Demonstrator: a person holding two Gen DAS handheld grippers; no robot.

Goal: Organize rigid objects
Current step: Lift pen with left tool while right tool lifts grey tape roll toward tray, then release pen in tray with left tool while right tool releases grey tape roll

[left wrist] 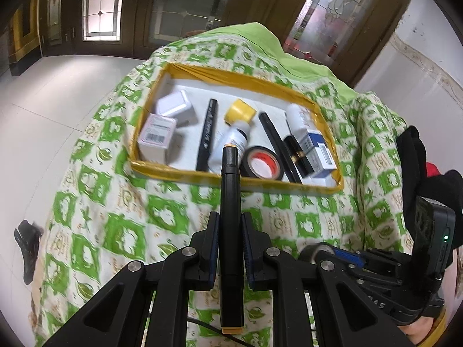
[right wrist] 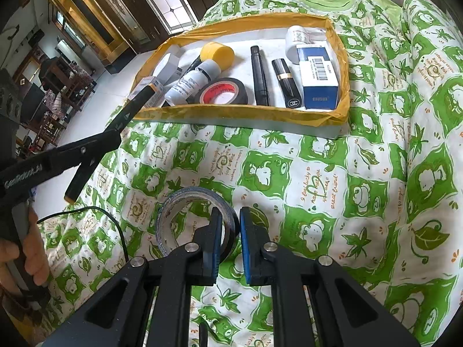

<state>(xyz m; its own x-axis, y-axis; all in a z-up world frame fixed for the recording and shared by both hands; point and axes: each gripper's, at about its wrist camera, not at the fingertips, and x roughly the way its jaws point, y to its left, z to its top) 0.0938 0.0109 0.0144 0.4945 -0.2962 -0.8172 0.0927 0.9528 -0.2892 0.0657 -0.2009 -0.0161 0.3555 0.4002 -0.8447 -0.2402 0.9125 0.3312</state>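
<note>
Two grippers, both loaded. Left gripper (left wrist: 230, 248): jaws clamped on a black marker (left wrist: 230, 202) with orange ends, held about mid-barrel, long axis pointing toward the yellow-rimmed tray (left wrist: 162, 170), tip above its near wall. Risk here, as I judge it: the barrel is smooth and overhangs far on both sides of the pads, so a tilt or a knock on the rim could pivot it or let it slide out onto the green-patterned quilt (left wrist: 121, 231). Tray centre already crowded (white bottle (left wrist: 231, 141), black tape roll (left wrist: 262, 163), black pen (left wrist: 207, 133)); dropping the marker there may leave it lying across them, not flat.

Right gripper (right wrist: 231, 231): closed on the wall of a dark tape roll (right wrist: 179, 202), one finger inside the ring, roll low over the quilt, well short of the tray. Thin-wall pinch; roll could swing or twist free in transit. Both loads converging on one tray could collide.
</note>
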